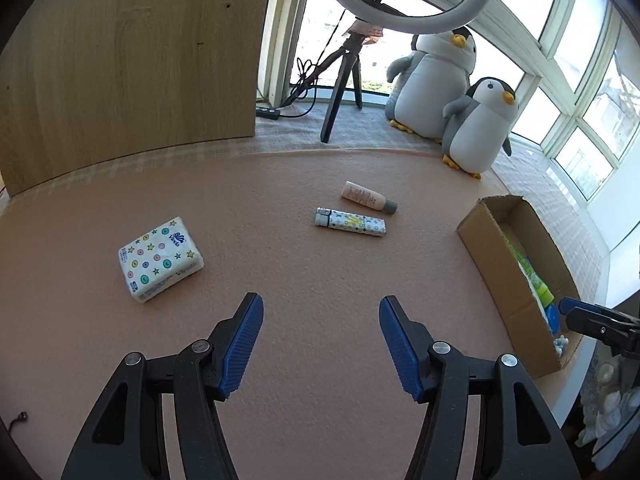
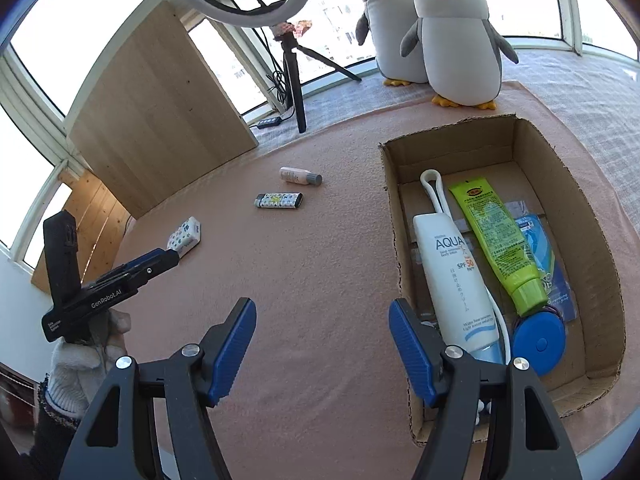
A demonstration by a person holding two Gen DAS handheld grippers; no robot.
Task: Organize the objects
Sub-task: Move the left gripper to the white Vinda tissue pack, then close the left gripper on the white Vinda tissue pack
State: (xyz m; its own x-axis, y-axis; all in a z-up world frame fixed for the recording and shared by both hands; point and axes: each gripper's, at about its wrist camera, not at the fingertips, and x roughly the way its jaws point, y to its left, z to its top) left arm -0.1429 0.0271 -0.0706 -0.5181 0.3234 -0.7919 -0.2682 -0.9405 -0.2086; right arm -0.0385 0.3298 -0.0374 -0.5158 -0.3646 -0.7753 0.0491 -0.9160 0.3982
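Ideally, both tools, left tool (image 1: 321, 344) and right tool (image 2: 322, 350), now spread apart and empty, straddle the lighter (image 1: 351, 224) across its narrow width, lifting it toward the box (image 2: 520, 248).

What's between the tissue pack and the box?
The lighter lies between the tissue pack and the box in the left wrist view; otherwise bare mat.

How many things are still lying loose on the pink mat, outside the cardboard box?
3: a tissue pack at left, a patterned lighter mid-mat, and a small pink bottle just behind it. Nothing else shows outside the cardboard box.
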